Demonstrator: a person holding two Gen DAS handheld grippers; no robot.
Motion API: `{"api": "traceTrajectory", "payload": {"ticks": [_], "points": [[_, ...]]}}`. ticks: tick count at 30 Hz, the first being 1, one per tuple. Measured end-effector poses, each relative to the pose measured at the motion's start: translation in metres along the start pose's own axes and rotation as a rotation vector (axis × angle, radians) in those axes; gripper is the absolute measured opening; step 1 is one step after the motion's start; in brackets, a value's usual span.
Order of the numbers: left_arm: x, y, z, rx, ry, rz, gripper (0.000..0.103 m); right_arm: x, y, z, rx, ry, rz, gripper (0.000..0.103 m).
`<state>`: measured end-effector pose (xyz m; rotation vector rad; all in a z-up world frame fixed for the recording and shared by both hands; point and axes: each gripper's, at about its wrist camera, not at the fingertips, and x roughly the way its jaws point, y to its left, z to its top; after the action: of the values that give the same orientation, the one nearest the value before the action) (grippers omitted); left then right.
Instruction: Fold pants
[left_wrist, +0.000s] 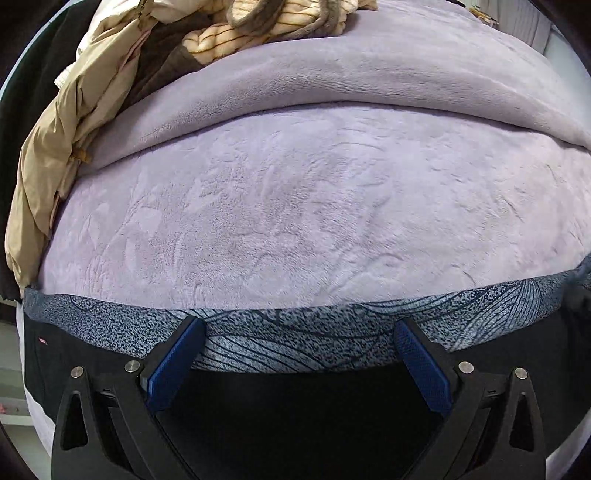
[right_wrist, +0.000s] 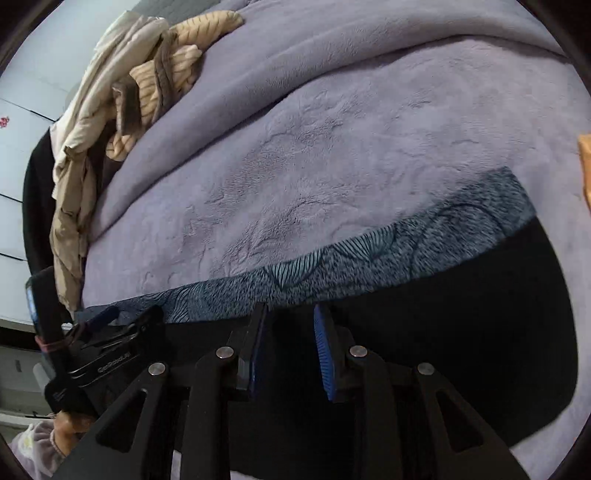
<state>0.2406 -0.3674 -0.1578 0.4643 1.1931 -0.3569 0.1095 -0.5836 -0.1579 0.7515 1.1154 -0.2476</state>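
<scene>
Black pants (left_wrist: 295, 413) with a blue-grey leaf-patterned band (left_wrist: 295, 343) along their far edge lie flat on a lilac fleece blanket (left_wrist: 295, 221). My left gripper (left_wrist: 298, 326) stands wide open over that band, with nothing pinched between its blue pads (left_wrist: 173, 365). In the right wrist view the pants (right_wrist: 461, 332) and the band (right_wrist: 369, 254) stretch off to the right. My right gripper (right_wrist: 290, 308) hovers over the black cloth near the band, its jaws a narrow gap apart and gripping nothing. The left gripper (right_wrist: 125, 317) shows at the pants' left end.
A pile of clothes sits at the back left: a beige jacket (left_wrist: 55, 147), a cream striped garment (left_wrist: 258, 26) and a dark piece. A folded ridge of blanket (left_wrist: 369, 85) crosses behind. An orange object (right_wrist: 585, 166) pokes in at the right edge. A hand (right_wrist: 62, 424) holds the left gripper.
</scene>
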Motion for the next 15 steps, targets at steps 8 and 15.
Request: {"api": "traceTrajectory", "payload": {"ticks": [8, 15], "points": [[0.022, 0.029, 0.038, 0.000, -0.006, 0.027, 0.103, -0.035, -0.033, 0.034, 0.038, -0.093, -0.205, 0.029], [-0.005, 0.056, 0.025, 0.004, -0.033, 0.039, 0.103, -0.091, -0.054, -0.013, 0.113, -0.107, -0.162, 0.045]]}}
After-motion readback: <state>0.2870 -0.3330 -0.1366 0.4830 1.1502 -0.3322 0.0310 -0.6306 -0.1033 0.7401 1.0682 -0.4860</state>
